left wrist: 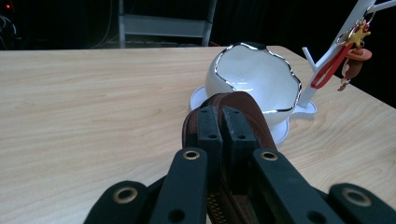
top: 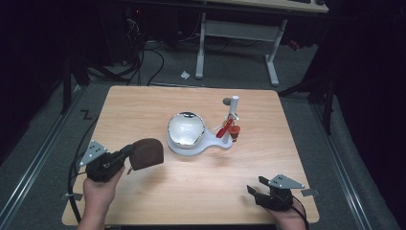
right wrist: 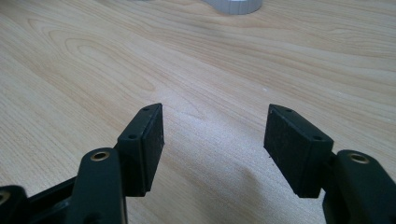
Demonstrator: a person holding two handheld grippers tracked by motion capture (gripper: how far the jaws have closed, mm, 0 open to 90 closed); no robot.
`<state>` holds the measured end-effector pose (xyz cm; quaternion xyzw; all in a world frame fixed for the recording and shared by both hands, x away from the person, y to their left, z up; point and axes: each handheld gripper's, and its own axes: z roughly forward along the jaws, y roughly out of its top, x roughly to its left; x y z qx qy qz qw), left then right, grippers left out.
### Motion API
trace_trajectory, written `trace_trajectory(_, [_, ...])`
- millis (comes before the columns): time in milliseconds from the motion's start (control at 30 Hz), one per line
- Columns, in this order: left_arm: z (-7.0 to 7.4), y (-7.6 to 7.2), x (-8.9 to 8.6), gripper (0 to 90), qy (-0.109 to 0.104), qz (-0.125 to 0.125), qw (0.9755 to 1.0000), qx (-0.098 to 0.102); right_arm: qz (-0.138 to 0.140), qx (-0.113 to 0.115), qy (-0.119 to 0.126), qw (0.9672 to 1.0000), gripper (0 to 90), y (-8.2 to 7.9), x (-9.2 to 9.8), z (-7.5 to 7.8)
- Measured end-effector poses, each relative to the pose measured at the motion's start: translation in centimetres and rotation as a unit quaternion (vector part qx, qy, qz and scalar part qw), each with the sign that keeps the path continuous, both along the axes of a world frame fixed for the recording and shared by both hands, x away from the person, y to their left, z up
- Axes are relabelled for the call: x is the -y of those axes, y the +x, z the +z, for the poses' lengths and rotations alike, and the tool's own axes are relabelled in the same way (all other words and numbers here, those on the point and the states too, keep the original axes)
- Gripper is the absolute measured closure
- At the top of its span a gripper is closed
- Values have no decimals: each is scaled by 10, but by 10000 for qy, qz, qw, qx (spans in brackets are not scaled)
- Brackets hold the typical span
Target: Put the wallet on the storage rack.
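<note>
Item one: my left gripper [top: 125,154], held above the near left part of the wooden table [top: 143,103], its jaws pressed tight on the edge of a brown pouch [top: 146,153]. The pouch is a rounded, dark brown leather piece with a zip; in the left gripper view the zip teeth and the stitched rim [left wrist: 243,105] run out from between my pads, and the pouch points toward the middle of the table. It is lifted clear of the wood and casts a shadow below it. Item two: my right gripper [top: 255,186], at the near right corner of the table, jaws spread with bare wood between them; in the right gripper view the two black pads [right wrist: 147,140] stand well apart and grip nothing. Item three: a white bowl [top: 186,128] with a wavy silver rim, sitting on a flat white base [top: 210,146] in the middle of the table, just beyond the pouch. Item four: a white post [top: 233,109] rising from the right end of that same base, with short side pegs. Item five: a red strap with small charms [top: 229,129] hanging from the post; in the left gripper view these show as a red loop [left wrist: 327,70], a gold star and a brown-and-orange trinket. Item six: my two hands, left hand [top: 98,189] and right, entering from the near edge.
</note>
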<state>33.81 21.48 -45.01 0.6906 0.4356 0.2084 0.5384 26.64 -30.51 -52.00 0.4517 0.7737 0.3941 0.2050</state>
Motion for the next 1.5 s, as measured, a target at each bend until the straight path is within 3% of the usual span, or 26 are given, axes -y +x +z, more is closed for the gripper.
trace_trajectory(1200, [46,38,36,871,131,-9,9995,270,23,6,37,10000,381,-1,0,1])
trace_trajectory(1500, [50,53,50,871,203,3,9995,224,51,0,33,10000,382,0,0,0])
